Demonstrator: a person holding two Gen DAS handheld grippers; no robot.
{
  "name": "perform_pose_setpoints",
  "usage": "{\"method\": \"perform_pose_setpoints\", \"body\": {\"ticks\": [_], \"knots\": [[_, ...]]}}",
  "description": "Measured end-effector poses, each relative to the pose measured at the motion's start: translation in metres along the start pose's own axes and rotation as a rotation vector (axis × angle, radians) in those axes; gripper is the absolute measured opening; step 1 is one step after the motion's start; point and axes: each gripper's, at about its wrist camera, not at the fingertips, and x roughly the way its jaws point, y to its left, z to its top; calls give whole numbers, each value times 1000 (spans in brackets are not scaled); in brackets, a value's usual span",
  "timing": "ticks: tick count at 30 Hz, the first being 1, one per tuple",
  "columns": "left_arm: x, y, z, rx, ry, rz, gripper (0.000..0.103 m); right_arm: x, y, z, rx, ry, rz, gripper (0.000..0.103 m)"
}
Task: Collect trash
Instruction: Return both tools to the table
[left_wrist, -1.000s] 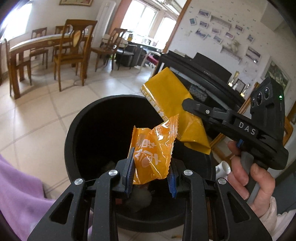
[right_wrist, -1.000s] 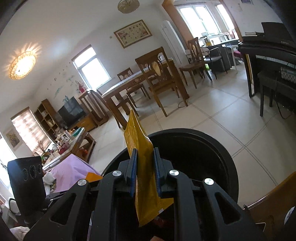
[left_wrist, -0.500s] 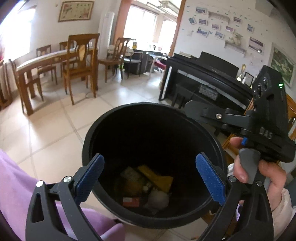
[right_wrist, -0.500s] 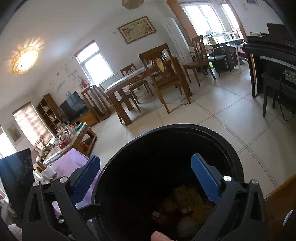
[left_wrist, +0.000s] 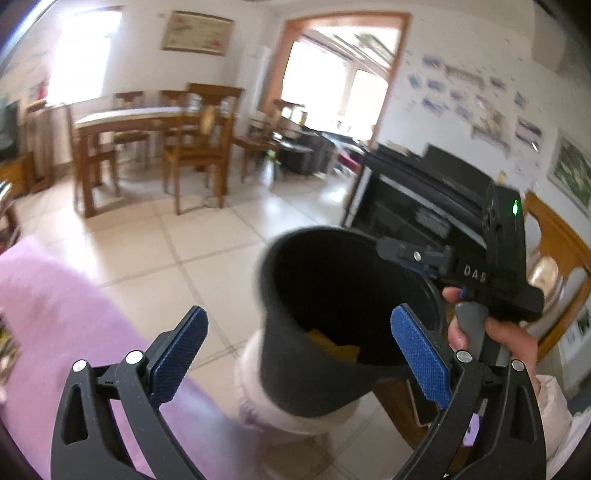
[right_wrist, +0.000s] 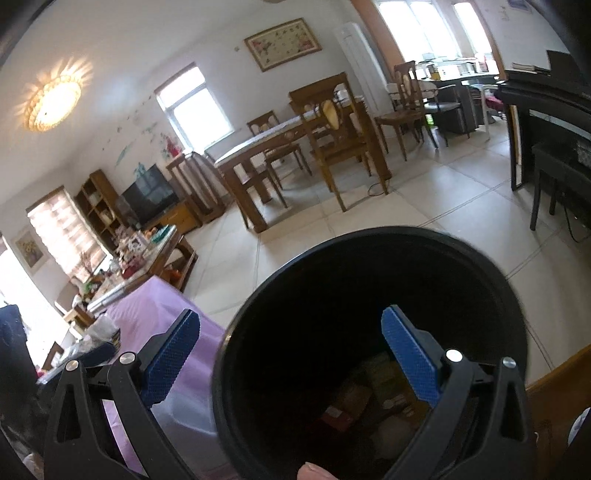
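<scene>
Both grippers stood empty beside the black bin (right_wrist: 369, 295), the one landmark here. The left gripper (left_wrist: 299, 354) had its blue fingers (left_wrist: 177, 358) spread wide with nothing between them, off to the left of the bin and above its rim; the right gripper (right_wrist: 291, 358) hung just over the bin's mouth, its fingers (right_wrist: 410, 362) likewise spread and bare. Over the last second both sets of jaws had been opening, and no wrapper lay between either pair. Inside the bin, at the bottom, lay the collected trash (right_wrist: 373, 387): a yellow wrapper (left_wrist: 332, 345) showed in the left view, and in the right view a dim heap of packets and a pale lump, too dark to sort out. So this load looked delivered. What was left, by my judgement, lay away from the bin: the purple-covered table (right_wrist: 159, 314) to its left carried clutter at its far end, though whether any of that was trash could not be told.
</scene>
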Motion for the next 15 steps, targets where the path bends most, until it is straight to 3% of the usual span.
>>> {"method": "perform_pose_setpoints", "body": {"ticks": [15], "knots": [[-212,187,-44,-352,-242,295,98,57,150,-38,-225,154,175,98]]}}
